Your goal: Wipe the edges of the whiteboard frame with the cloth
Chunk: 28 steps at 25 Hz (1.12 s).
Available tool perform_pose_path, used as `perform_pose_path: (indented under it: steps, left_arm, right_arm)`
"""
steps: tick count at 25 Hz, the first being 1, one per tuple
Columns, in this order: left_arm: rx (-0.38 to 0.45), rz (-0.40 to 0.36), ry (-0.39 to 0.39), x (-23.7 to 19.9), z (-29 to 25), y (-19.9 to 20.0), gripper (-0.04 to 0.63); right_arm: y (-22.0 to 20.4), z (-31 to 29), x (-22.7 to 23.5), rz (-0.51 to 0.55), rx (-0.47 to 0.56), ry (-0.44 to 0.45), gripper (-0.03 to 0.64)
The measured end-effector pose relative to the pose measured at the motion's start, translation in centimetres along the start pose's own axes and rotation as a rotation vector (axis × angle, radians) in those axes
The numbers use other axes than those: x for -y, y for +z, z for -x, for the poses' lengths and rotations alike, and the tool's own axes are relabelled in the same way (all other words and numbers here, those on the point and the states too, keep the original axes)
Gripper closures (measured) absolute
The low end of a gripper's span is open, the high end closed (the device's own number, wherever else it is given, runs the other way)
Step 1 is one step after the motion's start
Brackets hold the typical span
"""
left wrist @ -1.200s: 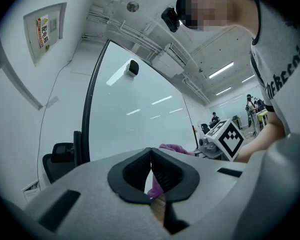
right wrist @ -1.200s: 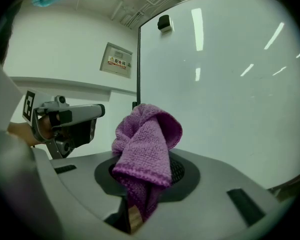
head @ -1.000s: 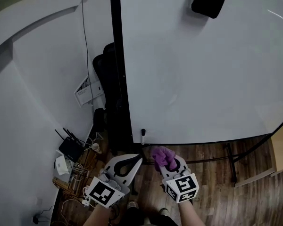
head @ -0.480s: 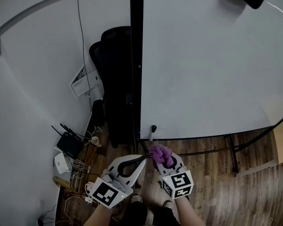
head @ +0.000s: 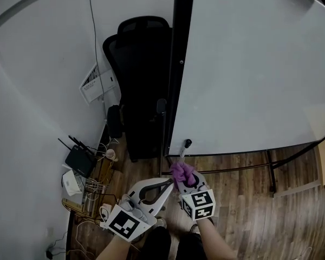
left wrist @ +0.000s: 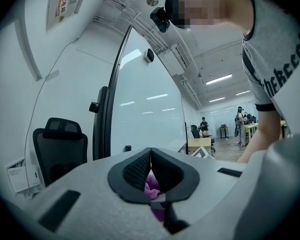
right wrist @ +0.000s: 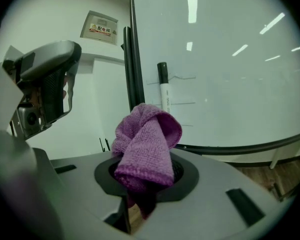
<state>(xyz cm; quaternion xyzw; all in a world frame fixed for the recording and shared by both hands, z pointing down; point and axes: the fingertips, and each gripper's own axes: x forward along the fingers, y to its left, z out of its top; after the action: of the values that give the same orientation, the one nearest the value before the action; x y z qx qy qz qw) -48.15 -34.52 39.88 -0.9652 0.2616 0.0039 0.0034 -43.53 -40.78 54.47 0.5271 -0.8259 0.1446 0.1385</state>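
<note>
A bunched purple cloth sticks up from my right gripper, which is shut on it. Just ahead stands the whiteboard, its black left frame edge upright and its bottom edge a little beyond the cloth. A black marker sits at the lower left corner. My left gripper is shut beside the cloth, with purple showing through the gap under its pads.
A black office chair stands left of the whiteboard against the white wall. A router, a white box and cables lie on the floor at the left. The whiteboard's stand legs cross the wooden floor.
The view has swung left: the whiteboard's left frame edge now sits further right and the chair shows fully. Both grippers stay low and have drawn closer together.
</note>
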Motion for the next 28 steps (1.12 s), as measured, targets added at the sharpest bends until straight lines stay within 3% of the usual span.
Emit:
perform_pose_path:
  steps: [17, 28]
  left_arm:
    - [-0.04, 0.004, 0.004, -1.8, 1.0, -1.6, 0.578]
    - [-0.044, -0.005, -0.01, -2.2, 0.7, -1.8, 0.578]
  right_arm:
    - [-1.6, -6.4, 0.7, -0.008, -0.053, -0.061, 0.537]
    - [-2.9, -6.3, 3.1, -0.061, -0.08, -0.153, 0.543]
